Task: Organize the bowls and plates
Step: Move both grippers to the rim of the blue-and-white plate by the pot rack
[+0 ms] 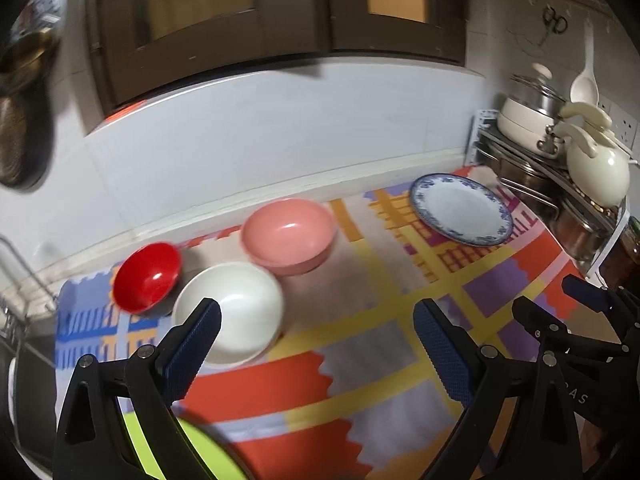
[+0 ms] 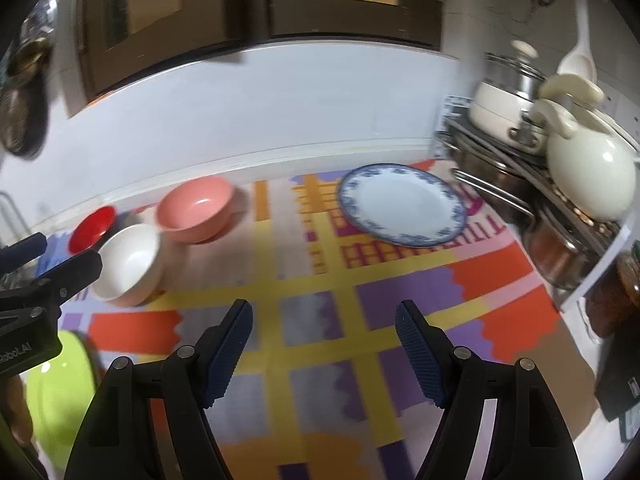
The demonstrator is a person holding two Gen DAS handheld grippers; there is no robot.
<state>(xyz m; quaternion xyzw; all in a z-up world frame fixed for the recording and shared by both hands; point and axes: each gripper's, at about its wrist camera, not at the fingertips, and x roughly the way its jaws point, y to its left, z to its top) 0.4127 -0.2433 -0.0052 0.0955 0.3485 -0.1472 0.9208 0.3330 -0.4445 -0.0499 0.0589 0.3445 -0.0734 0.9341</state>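
Task status: at an early stage, by my judgement. No dish is stacked on another, and every piece sits singly on the mat, a large patchwork covering of orange, yellow, purple and grey blocks with saw-toothed edges, flat and matte.

Largest item: the blue-rimmed plate, a glossy white shallow disc with a blue floral border, lying at the far right of the mat just beside the pot rack (metal pans, a cream kettle; not part of the task).

Next: the green plate, bright lime and smooth, at the near left edge, partly hidden under the left tool. It appears to be plastic; I cannot confirm.

Then the bowls, grouped at far left. The pink bowl is round, satin-finished and thick-walled. The white bowl lies just beside it, in front and to the left; contact cannot be told. The red bowl, smallest and highly glossy, lies close to the white one, nearest the wall.

Tools: the left gripper is spread wide with nothing between its textured blue pads. The right gripper is also spread and empty, over bare mat.

Outstanding: nesting the three bowls and pairing the two plates.
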